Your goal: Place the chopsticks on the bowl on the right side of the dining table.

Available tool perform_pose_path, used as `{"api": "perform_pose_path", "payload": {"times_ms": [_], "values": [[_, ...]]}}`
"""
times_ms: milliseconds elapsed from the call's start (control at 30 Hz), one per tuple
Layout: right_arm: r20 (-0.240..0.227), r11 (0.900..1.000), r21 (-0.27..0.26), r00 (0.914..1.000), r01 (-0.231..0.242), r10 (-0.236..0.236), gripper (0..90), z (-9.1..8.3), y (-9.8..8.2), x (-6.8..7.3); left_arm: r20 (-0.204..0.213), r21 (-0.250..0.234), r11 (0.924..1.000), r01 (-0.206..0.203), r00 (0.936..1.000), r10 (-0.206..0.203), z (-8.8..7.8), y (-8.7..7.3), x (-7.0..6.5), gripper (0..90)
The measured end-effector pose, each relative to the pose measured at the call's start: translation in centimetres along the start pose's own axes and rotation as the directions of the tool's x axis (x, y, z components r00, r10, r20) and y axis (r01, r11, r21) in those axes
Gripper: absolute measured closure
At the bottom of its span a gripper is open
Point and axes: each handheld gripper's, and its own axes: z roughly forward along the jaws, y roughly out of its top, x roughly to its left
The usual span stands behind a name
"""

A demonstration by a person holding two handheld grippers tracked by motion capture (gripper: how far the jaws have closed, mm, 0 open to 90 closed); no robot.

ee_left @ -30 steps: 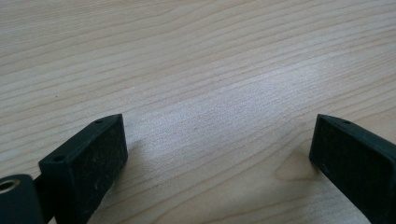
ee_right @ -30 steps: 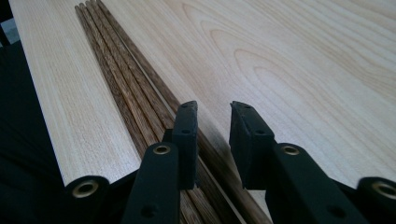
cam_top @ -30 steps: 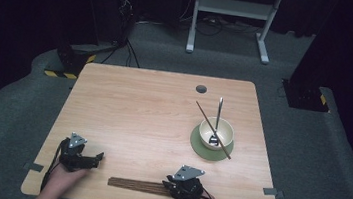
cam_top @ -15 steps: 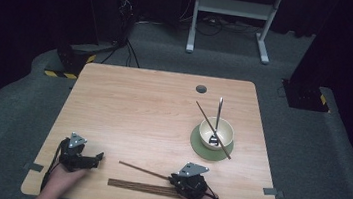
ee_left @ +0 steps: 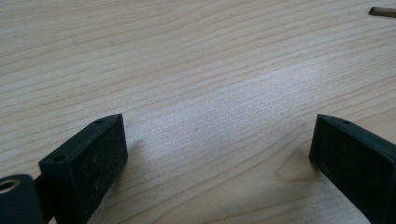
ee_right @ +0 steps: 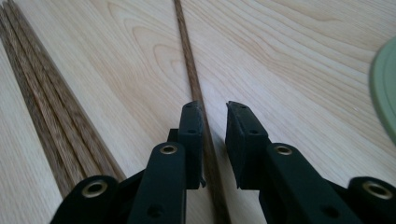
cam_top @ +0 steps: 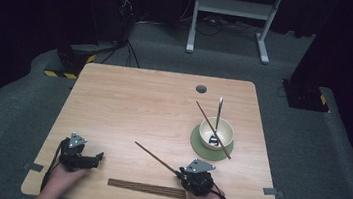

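Observation:
A single dark wooden chopstick (cam_top: 155, 157) (ee_right: 187, 56) runs from between my right gripper's (cam_top: 181, 174) (ee_right: 215, 109) jaws up and to the left over the table. Those jaws have just been opening: the stick lies along the left pad, with a gap to the right pad. A bundle of several chopsticks (cam_top: 146, 188) (ee_right: 42, 93) lies flat near the front edge, left of that gripper. My left gripper (cam_top: 100, 157) (ee_left: 217, 140) rests at the front left, jaws wide apart over bare wood. A cream bowl (cam_top: 223, 130) on a green saucer (cam_top: 199, 145) holds a spoon (cam_top: 218, 115) and another chopstick (cam_top: 205, 115).
The wooden table (cam_top: 138, 105) has a round cable hole (cam_top: 201, 88) near its far edge. The end of the bundle (ee_left: 383, 11) shows at the top right of the left gripper view. Grey carpet and a white stand (cam_top: 232, 15) lie beyond the table.
One chopstick has come out of the bundle at the right gripper; its far end has swung up and away from the front edge. The left gripper has stayed put.

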Motion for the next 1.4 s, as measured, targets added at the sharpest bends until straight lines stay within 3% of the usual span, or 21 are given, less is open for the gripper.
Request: {"api": "perform_pose_path", "payload": {"times_ms": [433, 767, 1100, 1400], "values": [[0.003, 0.999, 0.016, 0.9990, 0.044, -0.044, 83.7, -0.2, -0.5, 0.1, 0.001, 0.000, 1.0000, 0.000, 1.0000, 0.000, 0.0, 0.0, 0.0, 4.2], [0.038, 0.995, -0.076, 0.9975, 0.062, -0.059, 83.9, -2.1, 0.6, 0.3, 0.004, 0.000, 1.0000, -0.007, 1.0000, 0.007, 0.0, 0.1, 0.1, 4.2], [0.091, 0.988, -0.150, 0.9958, 0.025, -0.012, 83.9, -4.0, 1.4, -0.8, 0.003, -0.001, 1.0000, -0.004, 1.0000, 0.004, 0.0, 0.0, 0.0, 4.4], [0.171, 0.979, -0.203, 0.9845, -0.003, 0.038, 83.9, -6.0, 2.0, -2.9, 0.005, -0.001, 1.0000, -0.004, 1.0000, 0.004, 0.0, 0.0, 0.0, 4.6]]}}
